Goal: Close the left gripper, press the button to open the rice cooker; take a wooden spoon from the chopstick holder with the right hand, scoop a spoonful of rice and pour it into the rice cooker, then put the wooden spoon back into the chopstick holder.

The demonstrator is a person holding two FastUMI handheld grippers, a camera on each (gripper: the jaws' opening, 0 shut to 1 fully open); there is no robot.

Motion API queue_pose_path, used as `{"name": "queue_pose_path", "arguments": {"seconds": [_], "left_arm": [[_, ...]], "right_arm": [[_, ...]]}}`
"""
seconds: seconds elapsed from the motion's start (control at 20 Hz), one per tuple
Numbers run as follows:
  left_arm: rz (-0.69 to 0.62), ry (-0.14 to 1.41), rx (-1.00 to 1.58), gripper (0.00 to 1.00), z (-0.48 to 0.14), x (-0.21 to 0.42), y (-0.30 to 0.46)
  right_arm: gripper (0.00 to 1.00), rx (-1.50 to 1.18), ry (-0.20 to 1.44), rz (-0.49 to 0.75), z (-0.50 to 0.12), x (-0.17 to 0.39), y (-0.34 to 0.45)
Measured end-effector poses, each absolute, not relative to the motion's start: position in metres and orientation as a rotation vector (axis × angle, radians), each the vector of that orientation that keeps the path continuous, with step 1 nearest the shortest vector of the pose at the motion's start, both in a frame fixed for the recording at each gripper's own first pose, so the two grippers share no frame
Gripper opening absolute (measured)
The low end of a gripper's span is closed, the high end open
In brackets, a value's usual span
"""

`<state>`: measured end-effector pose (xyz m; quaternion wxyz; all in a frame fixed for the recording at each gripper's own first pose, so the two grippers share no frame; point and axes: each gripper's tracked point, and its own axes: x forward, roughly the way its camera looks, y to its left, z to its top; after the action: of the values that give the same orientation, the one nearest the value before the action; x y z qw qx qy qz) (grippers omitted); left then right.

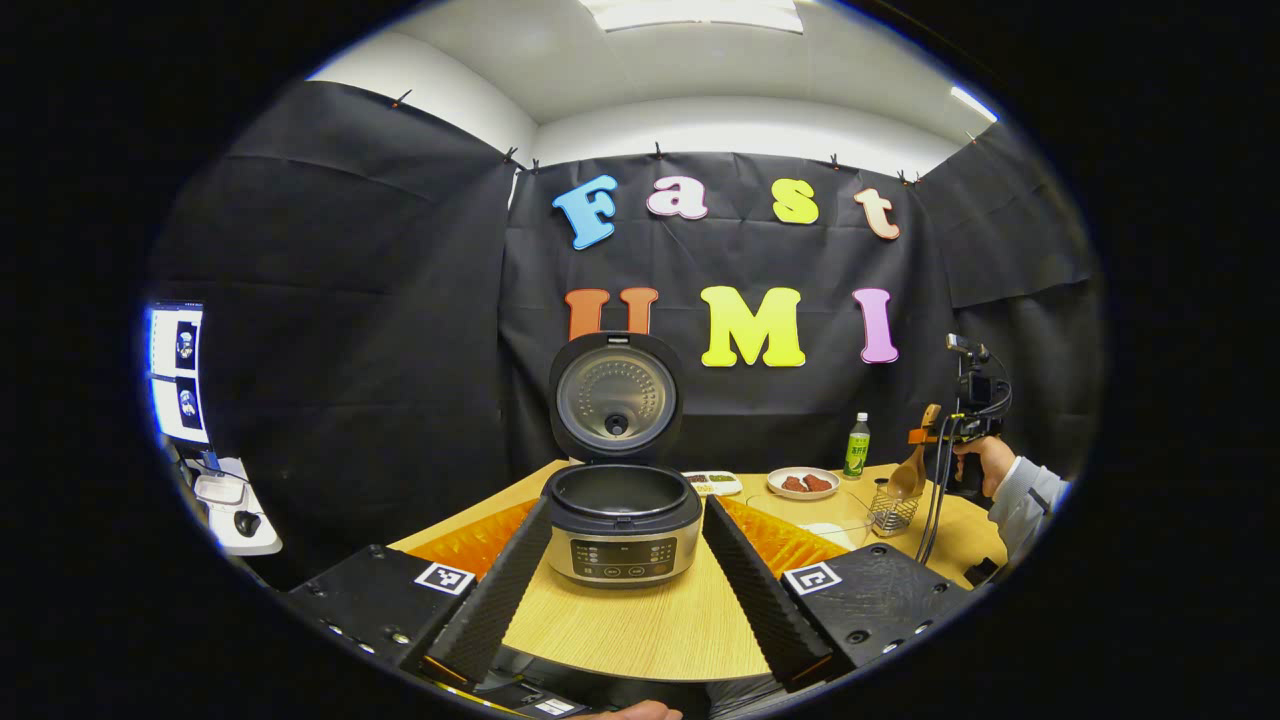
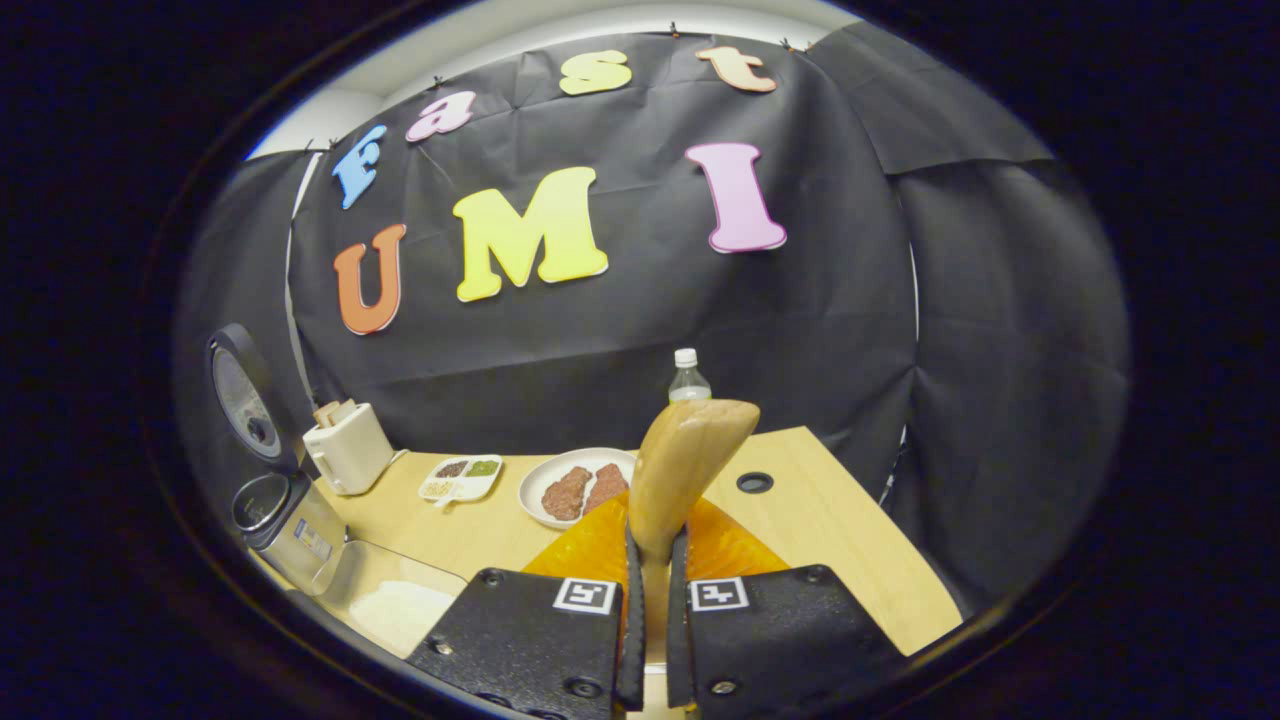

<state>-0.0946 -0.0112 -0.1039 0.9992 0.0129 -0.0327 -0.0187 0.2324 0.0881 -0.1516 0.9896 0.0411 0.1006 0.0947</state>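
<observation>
The wooden spoon [image 2: 688, 470] stands upright in the right gripper [image 2: 647, 590], both fingers pinching its handle, bowl up at 12 o'clock; in the left gripper view it hangs just above the wire chopstick holder [image 1: 891, 510] at 3 o'clock, near the table's right edge. The rice cooker [image 1: 622, 525] sits at centre with its lid [image 1: 616, 396] raised upright, pot mouth clear. The left gripper [image 1: 622, 590] has its fingers spread wide, flanking the cooker without touching it. A clear container of rice [image 2: 395, 605] lies at 8 o'clock in the right gripper view, beside the cooker. Bare table [image 2: 830, 520] lies at 3 o'clock. A plate [image 2: 575, 488], sectioned dish [image 2: 460, 478], toaster [image 2: 348, 447] and bottle [image 2: 688, 380] line the far edge.
</observation>
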Motion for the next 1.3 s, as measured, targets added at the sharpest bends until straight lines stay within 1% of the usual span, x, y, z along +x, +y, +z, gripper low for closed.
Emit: {"name": "queue_pose_path", "arguments": {"seconds": [0.2,0.4,0.6,0.7,0.75,0.8,0.9,1.05,1.3], "left_arm": [[-0.046,-0.054,0.036,0.97,-0.109,-0.097,-0.009],[-0.060,-0.053,0.045,0.97,-0.111,-0.101,-0.009],[-0.056,-0.067,0.036,0.97,-0.105,-0.105,-0.003],[-0.054,-0.065,0.029,0.97,-0.107,-0.106,-0.001],[-0.052,-0.062,0.025,0.97,-0.109,-0.105,0.002],[-0.051,-0.058,0.022,0.97,-0.110,-0.105,0.003],[-0.049,-0.057,0.018,0.97,-0.111,-0.106,0.007],[-0.046,-0.046,0.002,0.97,-0.117,-0.104,0.012],[-0.049,-0.011,-0.007,0.97,-0.128,-0.101,0.016]], "right_arm": [[0.14,0.032,0.141,0.199,-0.124,0.205,0.111],[0.13,-0.004,0.030,0.232,-0.091,0.171,0.152],[0.14,-0.033,-0.025,0.275,-0.091,0.144,0.206],[0.12,-0.050,-0.037,0.272,-0.100,0.139,0.226],[0.17,-0.060,-0.038,0.277,-0.106,0.137,0.237],[0.11,-0.072,-0.037,0.279,-0.114,0.135,0.247],[0.09,-0.084,-0.014,0.283,-0.136,0.133,0.265],[0.08,-0.108,0.024,0.278,-0.171,0.137,0.284],[0.08,-0.145,0.055,0.199,-0.208,0.158,0.282]]}}
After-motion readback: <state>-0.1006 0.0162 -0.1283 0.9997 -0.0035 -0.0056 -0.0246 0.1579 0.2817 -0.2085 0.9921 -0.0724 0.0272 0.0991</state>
